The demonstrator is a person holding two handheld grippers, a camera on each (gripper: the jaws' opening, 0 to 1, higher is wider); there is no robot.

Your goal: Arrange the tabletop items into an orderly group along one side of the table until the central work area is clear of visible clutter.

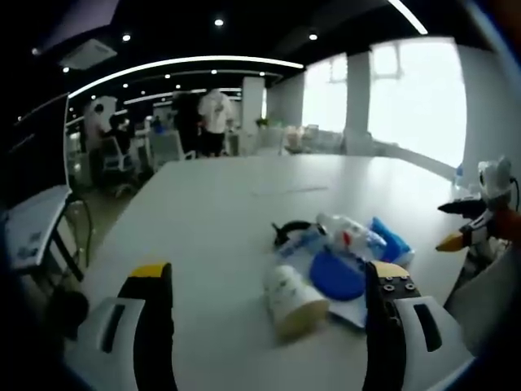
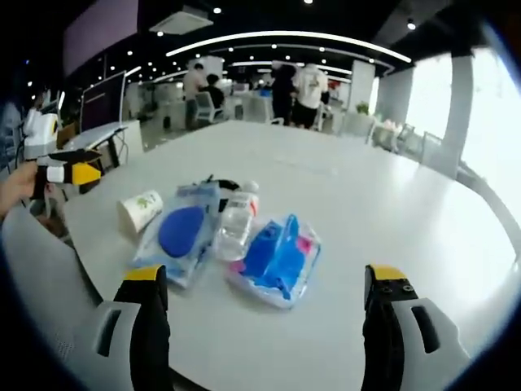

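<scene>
A cluster lies near one edge of the white table [image 1: 220, 204]. A paper cup [image 1: 293, 301] lies on its side next to a clear bag with a blue round piece [image 1: 338, 277]. Beyond them are a plastic bottle [image 1: 350, 232], a blue packet [image 1: 392, 241] and a black item [image 1: 289, 230]. My left gripper [image 1: 270, 270] is open, short of the cup and holding nothing. In the right gripper view I see the cup [image 2: 140, 208], bag [image 2: 181, 232], bottle [image 2: 236, 224] and blue packet [image 2: 277, 257]. My right gripper [image 2: 266, 273] is open above the table edge, empty.
The table [image 2: 366, 204] stretches bare beyond the cluster. The right gripper [image 1: 480, 224] shows in the left gripper view; the left gripper [image 2: 65, 171], held by a hand [image 2: 12, 187], shows at the table's corner. People [image 2: 309, 90], chairs and desks stand behind.
</scene>
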